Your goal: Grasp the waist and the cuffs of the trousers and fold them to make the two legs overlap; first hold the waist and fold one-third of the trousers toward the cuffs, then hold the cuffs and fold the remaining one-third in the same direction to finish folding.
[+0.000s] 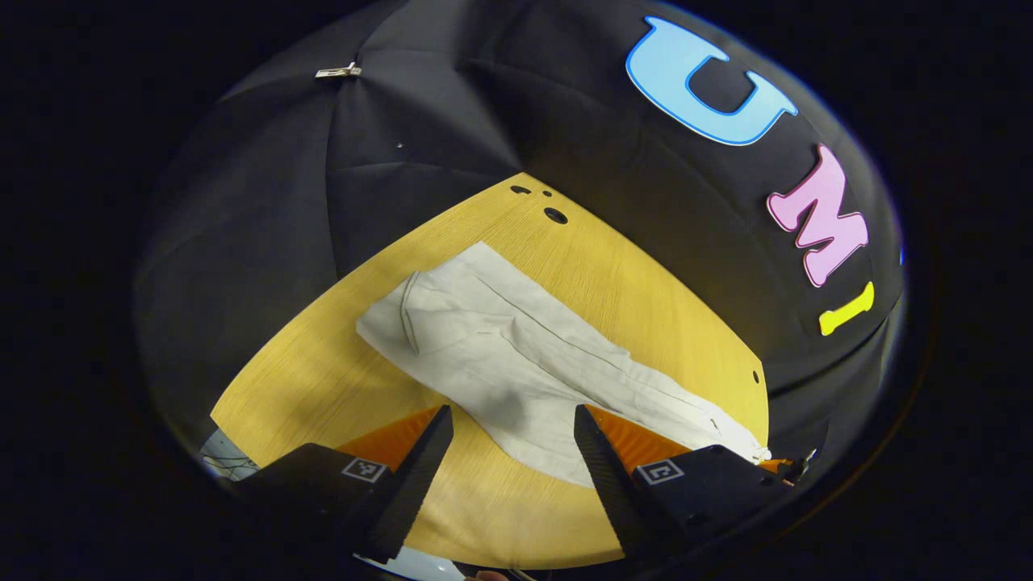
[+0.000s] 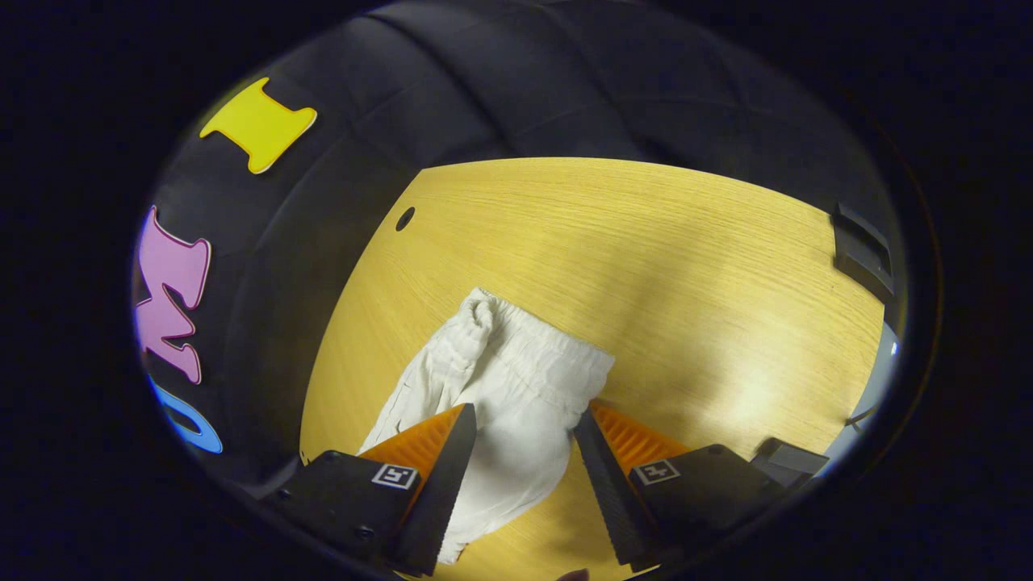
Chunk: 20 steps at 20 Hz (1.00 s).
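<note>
Off-white trousers (image 1: 516, 355) lie flat on the wooden table (image 1: 323, 387), the two legs overlapped, running from the cuffs at upper left to the waist at lower right in the left gripper view. My left gripper (image 1: 513, 420) hovers open above the trousers' near edge, with nothing between its fingers. In the right gripper view the elastic waist end of the trousers (image 2: 516, 379) is bunched on the table (image 2: 662, 266). My right gripper (image 2: 523, 424) hangs open over the cloth just short of the waistband, its fingers apart on either side.
Small dark holes (image 1: 555, 215) mark the table's far corner, and another hole (image 2: 405, 218) sits near the table's edge. A black bracket (image 2: 863, 250) is at the table's right edge. The black cloth wall surrounds the table.
</note>
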Each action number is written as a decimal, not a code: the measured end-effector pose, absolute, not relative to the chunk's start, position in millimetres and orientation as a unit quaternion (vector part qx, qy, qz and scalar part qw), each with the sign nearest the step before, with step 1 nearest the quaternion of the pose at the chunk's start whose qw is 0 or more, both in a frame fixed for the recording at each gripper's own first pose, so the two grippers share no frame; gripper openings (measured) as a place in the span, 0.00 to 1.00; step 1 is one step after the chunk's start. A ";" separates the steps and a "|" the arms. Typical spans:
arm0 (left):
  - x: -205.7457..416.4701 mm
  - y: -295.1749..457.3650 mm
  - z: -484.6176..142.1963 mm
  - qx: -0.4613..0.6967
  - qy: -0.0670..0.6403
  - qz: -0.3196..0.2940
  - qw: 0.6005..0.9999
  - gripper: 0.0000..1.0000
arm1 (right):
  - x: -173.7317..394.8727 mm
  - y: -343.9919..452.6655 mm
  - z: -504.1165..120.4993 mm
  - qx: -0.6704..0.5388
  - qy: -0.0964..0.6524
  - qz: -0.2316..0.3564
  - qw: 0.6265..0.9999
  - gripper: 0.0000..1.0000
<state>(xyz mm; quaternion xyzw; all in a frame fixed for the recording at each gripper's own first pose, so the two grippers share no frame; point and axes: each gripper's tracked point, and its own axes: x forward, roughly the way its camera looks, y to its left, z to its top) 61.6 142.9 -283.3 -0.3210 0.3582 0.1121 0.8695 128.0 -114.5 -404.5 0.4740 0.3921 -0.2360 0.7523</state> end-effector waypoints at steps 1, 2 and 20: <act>61.0 142.1 -283.0 -0.325 0.360 0.114 0.867 0.96 | 125.4 -117.9 -408.3 0.482 0.390 -0.253 0.742 0.80; 60.8 140.9 -282.8 -0.330 0.360 0.117 0.865 0.96 | 122.2 -122.5 -416.5 0.498 0.385 -0.277 0.726 0.71; 103.8 134.4 -279.7 -0.451 0.332 0.163 0.812 0.97 | 120.6 -128.0 -415.9 0.580 0.300 -0.277 0.705 0.12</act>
